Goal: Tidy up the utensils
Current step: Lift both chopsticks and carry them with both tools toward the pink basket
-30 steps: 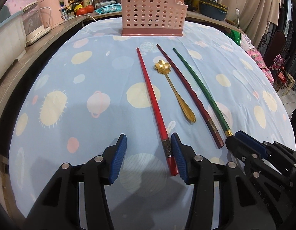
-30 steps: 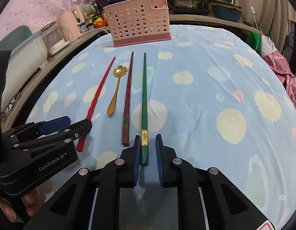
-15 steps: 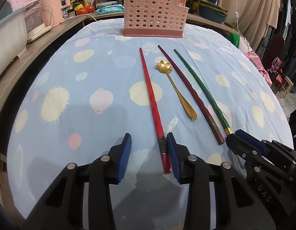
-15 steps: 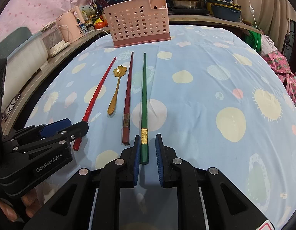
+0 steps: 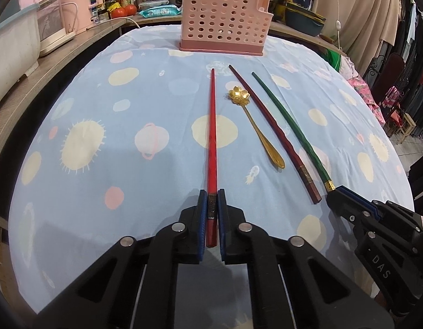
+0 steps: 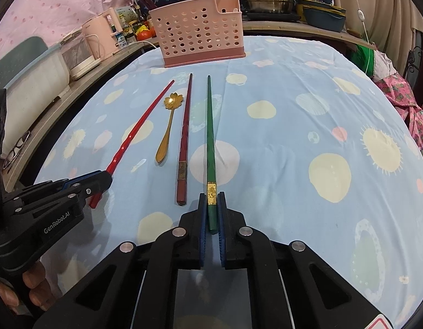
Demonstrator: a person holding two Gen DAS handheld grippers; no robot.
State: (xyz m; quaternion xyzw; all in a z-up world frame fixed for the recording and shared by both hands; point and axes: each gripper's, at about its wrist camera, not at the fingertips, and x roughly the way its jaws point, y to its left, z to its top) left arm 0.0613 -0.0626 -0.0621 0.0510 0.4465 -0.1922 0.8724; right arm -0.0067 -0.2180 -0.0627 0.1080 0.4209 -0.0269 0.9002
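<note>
We are at the pick-up step. Our left gripper (image 5: pixel 211 201) is closing on the red chopstick (image 5: pixel 212 142), pads pressing its near end; our right gripper (image 6: pixel 212 202) is clamped on the green chopstick (image 6: pixel 210 139). Next, we judge, both must lift toward the pink basket (image 5: pixel 225 27) at twelve o'clock.
</note>
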